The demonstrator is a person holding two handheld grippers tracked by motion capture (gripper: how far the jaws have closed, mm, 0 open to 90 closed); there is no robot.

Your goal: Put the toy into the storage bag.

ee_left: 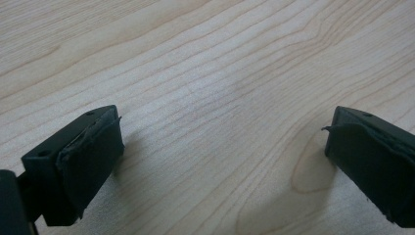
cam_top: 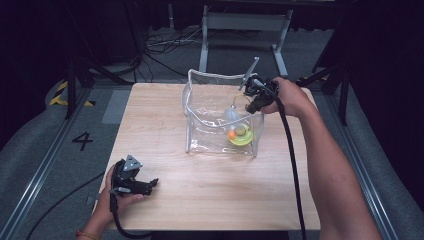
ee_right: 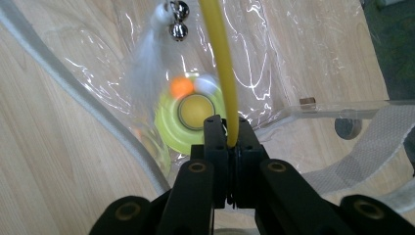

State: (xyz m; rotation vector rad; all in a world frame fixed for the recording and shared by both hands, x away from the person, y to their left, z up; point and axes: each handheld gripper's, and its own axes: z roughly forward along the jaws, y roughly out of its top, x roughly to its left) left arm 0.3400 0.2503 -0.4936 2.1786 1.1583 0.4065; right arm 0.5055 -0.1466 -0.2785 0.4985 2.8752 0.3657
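Dark curtained room, grey floor with cables, wooden table (cam_top: 200, 200) in the middle. Toward the far right of the tabletop, a clear plastic bag (cam_top: 210, 107) standing open, white-trimmed rim up. Right forearm stretched from the lower right corner to the bag's right edge, wrist bent, right gripper (ee_right: 229, 142) tipped down over the opening. Jaws pressed together on a thin yellow wand (ee_right: 222, 63), rod running from the pads down into the bag. At the wand's far end, a white feather tuft (ee_right: 147, 49) with two small silver bells (ee_right: 178, 19). On the bag's bottom, a yellow disc toy (cam_top: 241, 135) with an orange ball (ee_right: 181, 87). Left hand at the near left edge, left gripper (ee_left: 222, 147) low over bare wood, jaws wide apart, nothing between.
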